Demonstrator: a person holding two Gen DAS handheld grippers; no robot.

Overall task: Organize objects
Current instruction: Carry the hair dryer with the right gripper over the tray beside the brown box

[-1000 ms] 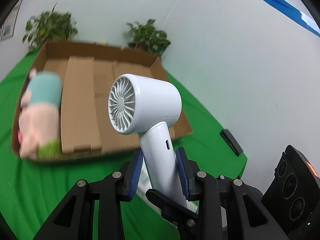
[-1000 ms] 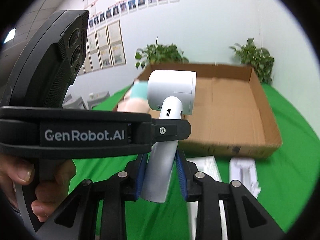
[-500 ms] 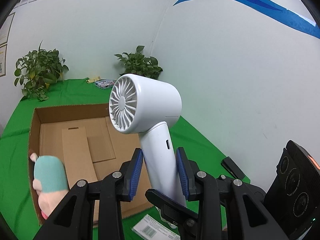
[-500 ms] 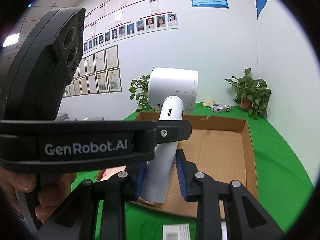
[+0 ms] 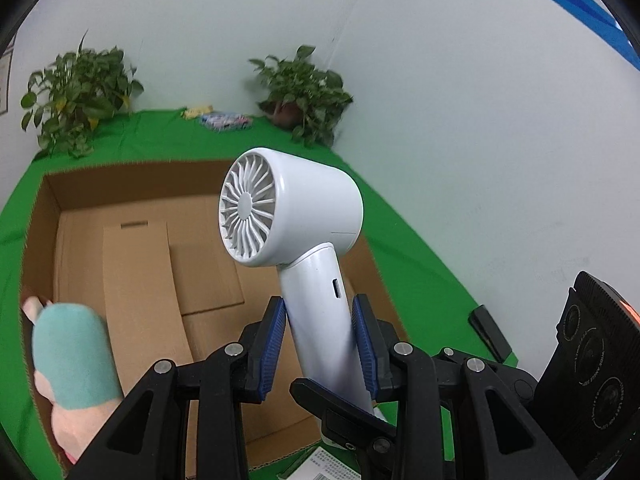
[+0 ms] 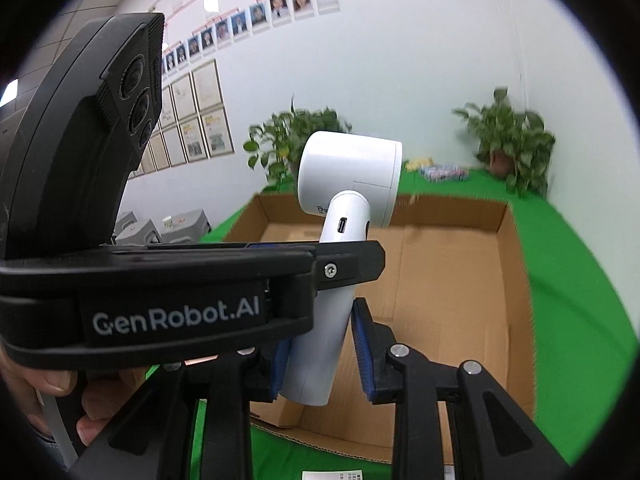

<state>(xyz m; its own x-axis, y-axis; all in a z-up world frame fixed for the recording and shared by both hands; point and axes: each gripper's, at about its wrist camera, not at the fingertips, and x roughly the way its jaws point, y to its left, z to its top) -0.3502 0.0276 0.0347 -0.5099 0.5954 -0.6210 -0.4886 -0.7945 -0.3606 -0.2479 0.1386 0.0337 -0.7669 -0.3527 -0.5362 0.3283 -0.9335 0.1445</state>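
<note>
Your cardboard box (image 5: 136, 216) holds a plush toy (image 5: 72, 360) at its left wall, both grippers clamped on the smooth white hair dryer (image 5: 296, 216) handle above the box, left gripper (image 5: 320, 344), right gripper (image 6: 320, 352).

Both the left gripper (image 5: 320, 344) and right gripper (image 6: 320, 356) seem clamped, fingers angled downward.

A green-covered table (image 5: 404, 252) carries an open cardboard box (image 5: 132, 184), two potted plants (image 5: 76, 96) at its far edge, small packets (image 5: 224, 120) between them, and printed paper (image 6: 332, 475) near the box's front
</note>
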